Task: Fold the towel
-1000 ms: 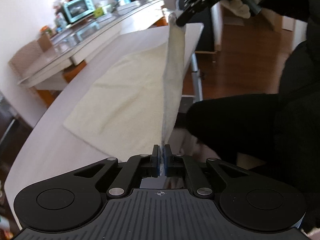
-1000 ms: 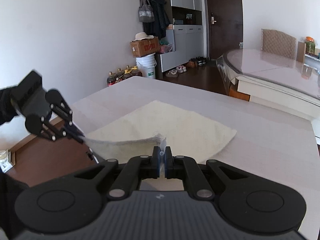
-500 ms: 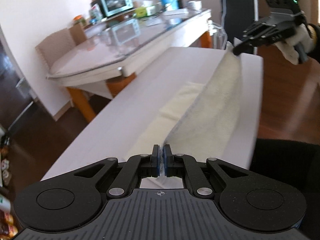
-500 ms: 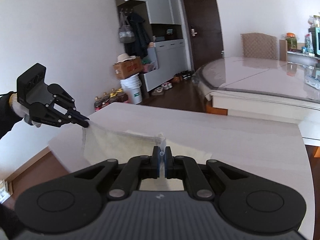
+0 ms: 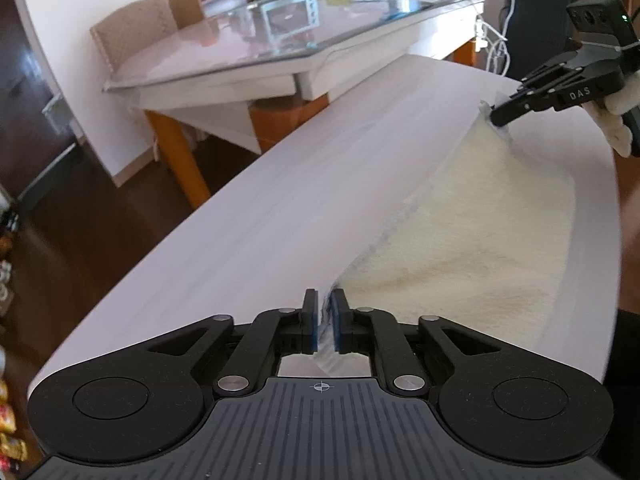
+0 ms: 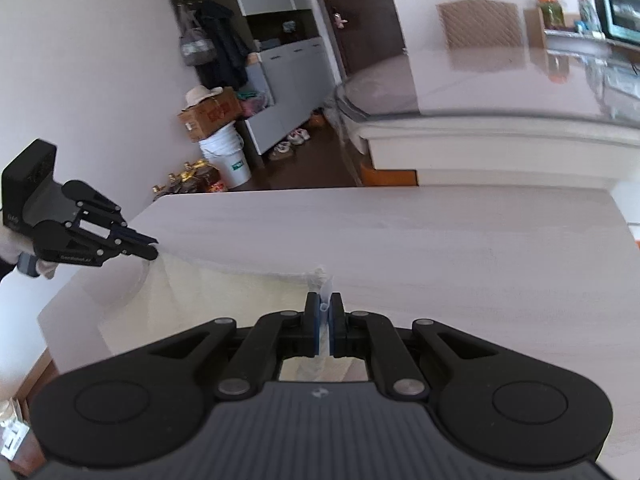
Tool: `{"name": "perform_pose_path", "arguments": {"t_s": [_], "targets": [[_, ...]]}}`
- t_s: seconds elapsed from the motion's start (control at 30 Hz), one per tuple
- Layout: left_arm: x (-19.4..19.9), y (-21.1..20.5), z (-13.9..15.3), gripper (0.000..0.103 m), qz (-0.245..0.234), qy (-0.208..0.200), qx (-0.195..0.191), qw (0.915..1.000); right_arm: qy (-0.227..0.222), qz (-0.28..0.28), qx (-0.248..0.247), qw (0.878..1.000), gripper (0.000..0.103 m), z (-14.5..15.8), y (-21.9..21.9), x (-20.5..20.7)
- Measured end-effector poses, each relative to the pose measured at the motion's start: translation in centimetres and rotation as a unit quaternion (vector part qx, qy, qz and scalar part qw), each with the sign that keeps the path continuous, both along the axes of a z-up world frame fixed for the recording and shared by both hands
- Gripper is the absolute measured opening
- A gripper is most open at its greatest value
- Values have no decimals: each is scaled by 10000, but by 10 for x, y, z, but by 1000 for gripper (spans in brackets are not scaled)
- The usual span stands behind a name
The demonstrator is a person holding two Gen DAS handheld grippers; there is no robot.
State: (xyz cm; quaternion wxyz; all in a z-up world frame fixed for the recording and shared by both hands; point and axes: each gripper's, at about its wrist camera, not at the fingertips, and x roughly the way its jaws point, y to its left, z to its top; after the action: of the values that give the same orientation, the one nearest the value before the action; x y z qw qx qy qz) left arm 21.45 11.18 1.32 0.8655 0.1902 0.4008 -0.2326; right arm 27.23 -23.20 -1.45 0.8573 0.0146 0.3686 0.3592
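From the left wrist, the left gripper (image 5: 325, 322) pinched one towel (image 5: 472, 236) corner, and the right gripper (image 5: 498, 114) pinched the far corner — the held edge stretched between them above the table (image 5: 280, 200). The fold looked midway, not yet laid down. From the right wrist, both tongs clamped cloth; beyond the table stood a glass-topped table (image 6: 480, 80) and a bucket (image 6: 228, 156).
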Motion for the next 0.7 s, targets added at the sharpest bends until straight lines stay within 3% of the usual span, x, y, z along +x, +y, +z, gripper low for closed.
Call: {"name": "perform_pose_path", "arguments": {"t_s": [0.2, 0.3, 0.53, 0.7], "targets": [[1, 5, -19, 23, 176, 20, 8, 9998, -115, -27, -513, 9986, 7, -18, 15, 6], [-2, 10, -17, 38, 317, -58, 41, 9995, -272, -135, -653, 9974, 29, -16, 15, 6], [-26, 32, 2, 48, 587, -426, -250, 9971, -684, -473, -645, 9944, 30, 6, 5, -24], [-31, 26, 0, 48, 536, -514, -178, 9971, -596, -125, -342, 9976, 31, 10, 18, -82]]}}
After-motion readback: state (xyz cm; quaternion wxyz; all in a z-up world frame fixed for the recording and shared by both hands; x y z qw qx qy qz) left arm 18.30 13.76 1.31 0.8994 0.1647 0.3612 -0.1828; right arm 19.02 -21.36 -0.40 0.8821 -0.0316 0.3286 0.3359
